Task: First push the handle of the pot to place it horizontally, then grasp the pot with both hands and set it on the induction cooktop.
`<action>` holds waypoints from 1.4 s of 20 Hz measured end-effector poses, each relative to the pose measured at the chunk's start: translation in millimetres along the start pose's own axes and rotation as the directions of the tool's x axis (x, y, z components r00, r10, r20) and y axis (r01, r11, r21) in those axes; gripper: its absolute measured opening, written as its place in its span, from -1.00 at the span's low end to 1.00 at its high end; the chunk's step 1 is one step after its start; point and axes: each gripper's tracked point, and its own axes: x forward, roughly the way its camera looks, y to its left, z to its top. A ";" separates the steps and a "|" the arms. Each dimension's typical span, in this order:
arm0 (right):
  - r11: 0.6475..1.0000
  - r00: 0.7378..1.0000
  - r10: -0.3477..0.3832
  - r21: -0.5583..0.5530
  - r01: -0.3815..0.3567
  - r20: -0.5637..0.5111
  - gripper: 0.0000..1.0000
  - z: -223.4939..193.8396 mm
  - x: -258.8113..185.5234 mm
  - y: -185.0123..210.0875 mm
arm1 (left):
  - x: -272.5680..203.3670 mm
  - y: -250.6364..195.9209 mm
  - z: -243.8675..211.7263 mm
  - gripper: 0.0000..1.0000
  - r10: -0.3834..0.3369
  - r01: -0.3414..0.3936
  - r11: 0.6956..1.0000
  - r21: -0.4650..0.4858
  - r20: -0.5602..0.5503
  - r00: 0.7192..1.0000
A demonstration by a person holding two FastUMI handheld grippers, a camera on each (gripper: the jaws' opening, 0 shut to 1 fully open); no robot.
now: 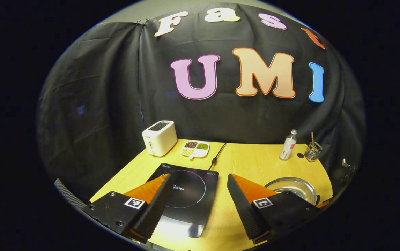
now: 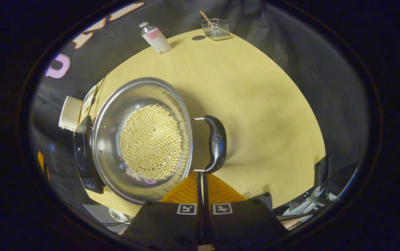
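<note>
1. The step in hand, as I judge it, is pushing the handle (image 2: pixel 216 143) of the pot (image 2: pixel 142 139). The right gripper (image 2: pixel 201 174) has its two fingers pressed together with nothing between them, and its tip is just at the near end of the handle.
2. To do it well, push with the closed tip against the handle's end, slowly, so the pot turns and does not slide off the worktop (image 2: pixel 256 97).
3. The left gripper (image 1: pixel 196 190) is wide open above the cooktop (image 1: pixel 189 191), holding nothing; it should wait there.
4. The pot is shiny steel with a dotted bottom and a dark loop handle. It stands on the worktop just beside the cooktop, not on it.
</note>
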 end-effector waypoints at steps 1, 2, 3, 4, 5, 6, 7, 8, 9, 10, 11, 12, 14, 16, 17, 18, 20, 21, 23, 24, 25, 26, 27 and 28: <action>1.000 1.000 0.006 -0.010 -0.006 -0.001 -0.94 4.3 0.8 -1.1 | 0.9 -4.2 -4.0 0.93 0.010 -0.010 1.000 -0.006 -0.013 1.000; 1.000 1.000 0.013 -0.017 -0.013 -0.002 -0.94 9.5 2.1 -1.6 | 2.7 -8.6 -7.5 0.91 0.017 -0.017 1.000 -0.012 -0.025 1.000; 0.999 1.000 0.020 -0.025 -0.020 -0.003 -1.00 13.2 3.3 -2.3 | 3.8 -12.1 -13.5 0.89 0.024 -0.025 1.000 -0.019 -0.040 0.999; 0.999 1.000 0.027 -0.032 -0.027 -0.005 -0.94 17.3 4.4 -2.2 | 4.5 -15.2 -16.9 0.89 0.031 -0.032 0.999 -0.024 -0.052 0.998; 0.999 0.999 0.034 -0.038 -0.035 -0.006 -0.95 19.4 4.3 -2.9 | 5.2 -18.1 -20.7 0.89 0.034 -0.036 0.999 -0.030 -0.061 0.998; 0.998 0.999 0.041 -0.043 -0.041 -0.008 -0.95 22.4 4.9 -3.3 | 5.8 -22.2 -24.2 0.89 0.035 -0.037 0.999 -0.036 -0.069 0.997; 0.998 0.999 0.047 -0.049 -0.048 -0.008 -0.95 24.4 5.1 -3.4 | 6.3 -24.8 -28.7 0.89 0.035 -0.038 0.999 -0.039 -0.079 0.996; 0.997 0.999 0.052 -0.055 -0.053 -0.009 -0.95 26.8 6.2 -2.9 | 6.8 -27.4 -31.6 0.89 0.038 -0.041 0.998 -0.038 -0.089 0.995; 0.996 0.998 0.057 -0.063 -0.058 -0.011 -0.95 27.4 6.7 -3.2 | 5.7 -28.6 -33.9 0.89 0.041 -0.044 0.998 -0.035 -0.094 0.995; 0.996 0.998 0.061 -0.071 -0.062 -0.012 -1.00 29.9 6.7 -3.7 | 5.4 -30.0 -35.1 0.89 0.045 -0.049 0.998 -0.032 -0.100 0.994; 0.995 0.998 0.065 -0.080 -0.066 -0.012 -1.00 31.3 6.7 -3.8 | 5.3 -31.0 -38.2 0.89 0.049 -0.053 0.998 -0.029 -0.106 0.993; 0.994 0.998 0.070 -0.089 -0.070 -0.010 -1.00 32.6 7.4 -3.9 | 4.9 -32.8 -39.5 0.89 0.051 -0.054 0.998 -0.029 -0.110 0.993; 0.992 0.997 0.075 -0.097 -0.075 -0.002 -1.00 38.3 9.2 -4.0 | 4.4 -35.3 -42.4 0.89 0.051 -0.055 0.998 -0.028 -0.116 0.992; 0.992 0.997 0.078 -0.100 -0.078 0.001 -1.00 41.9 10.0 -4.2 | 1.2 -36.4 -46.3 0.89 0.053 -0.056 0.998 -0.023 -0.122 0.991; 0.992 0.997 0.082 -0.100 -0.082 -0.001 -0.94 40.9 9.3 -3.7 | -0.5 -36.0 -48.0 0.89 0.054 -0.057 0.998 -0.021 -0.123 0.991; 0.991 0.996 0.084 -0.103 -0.084 -0.004 -0.94 41.0 9.2 -3.7 | -1.3 -36.3 -49.0 0.89 0.053 -0.056 0.998 -0.021 -0.124 0.991; 0.990 0.996 0.082 -0.113 -0.083 -0.017 -0.94 38.9 13.3 -5.0 | -2.1 -37.5 -52.3 0.89 0.051 -0.055 0.998 -0.026 -0.130 0.990; 0.988 0.996 0.086 -0.124 -0.087 -0.019 -0.89 33.9 5.1 -6.9 | -2.0 -38.5 -54.2 0.89 0.049 -0.054 0.998 -0.031 -0.132 0.990; 0.986 0.996 0.091 -0.137 -0.094 -0.024 -0.55 28.8 -2.3 -11.5 | 0.3 -41.3 -58.2 0.89 0.041 -0.047 0.998 -0.037 -0.143 0.989; 0.986 0.996 0.084 -0.139 -0.088 -0.029 -0.55 27.3 -5.4 -16.3 | 1.5 -43.6 -60.4 0.89 0.034 -0.041 0.998 -0.039 -0.150 0.988; 0.986 0.995 0.091 -0.134 -0.095 -0.037 -0.31 23.4 -10.7 -19.5 | 2.8 -45.7 -63.1 0.89 0.029 -0.036 0.999 -0.041 -0.160 0.987; 0.987 0.994 0.101 -0.120 -0.105 -0.042 -0.07 22.9 -16.2 -21.7 | 4.0 -49.7 -65.7 0.89 0.018 -0.025 0.999 -0.042 -0.171 0.985; 0.988 0.993 0.114 -0.103 -0.118 -0.041 0.17 23.1 -20.6 -22.7 | 5.7 -54.7 -69.6 0.89 -0.001 -0.007 0.999 -0.042 -0.186 0.983; 0.988 0.991 0.128 -0.085 -0.130 -0.034 0.38 26.4 -24.9 -22.4 | 7.2 -59.0 -73.4 0.89 -0.014 0.006 0.999 -0.042 -0.201 0.980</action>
